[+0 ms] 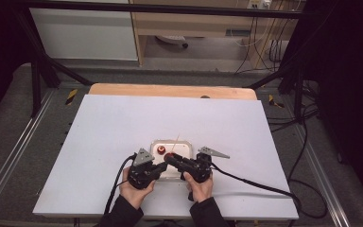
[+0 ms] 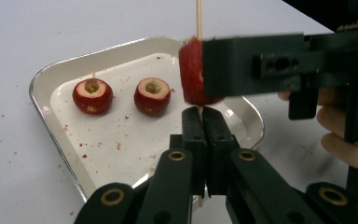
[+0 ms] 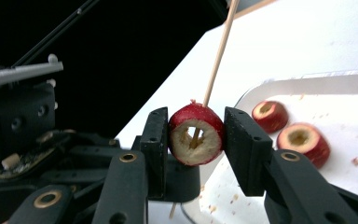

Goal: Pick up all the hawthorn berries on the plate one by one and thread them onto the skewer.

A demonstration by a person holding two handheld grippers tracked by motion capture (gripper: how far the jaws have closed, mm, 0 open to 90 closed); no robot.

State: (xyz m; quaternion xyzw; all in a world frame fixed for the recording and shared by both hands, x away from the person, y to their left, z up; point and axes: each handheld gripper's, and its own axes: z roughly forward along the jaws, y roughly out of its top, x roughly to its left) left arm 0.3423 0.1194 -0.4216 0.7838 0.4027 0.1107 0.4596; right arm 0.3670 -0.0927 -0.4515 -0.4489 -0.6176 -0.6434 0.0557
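the left gripper (image 2: 200, 114) is clenching the lower end of a skewer (image 2: 198, 18), keeping it upright over the near edge of the tray (image 2: 51, 74). the right gripper (image 3: 196, 135) is squeezing a cored red fruit (image 3: 196, 135) with the skewer running through its hole. two more fruits (image 2: 92, 95) are sitting in the tray, further left.

Even, soft light from overhead falls on the white table (image 1: 123, 142), which reads bright while the room around it sinks into near black. Shadows are faint and short. The metal tray (image 2: 51, 79) carries a mild sheen along its rim beside the table surface. The high view is grainy and soft; in the gripper views the nearest black jaws blur.
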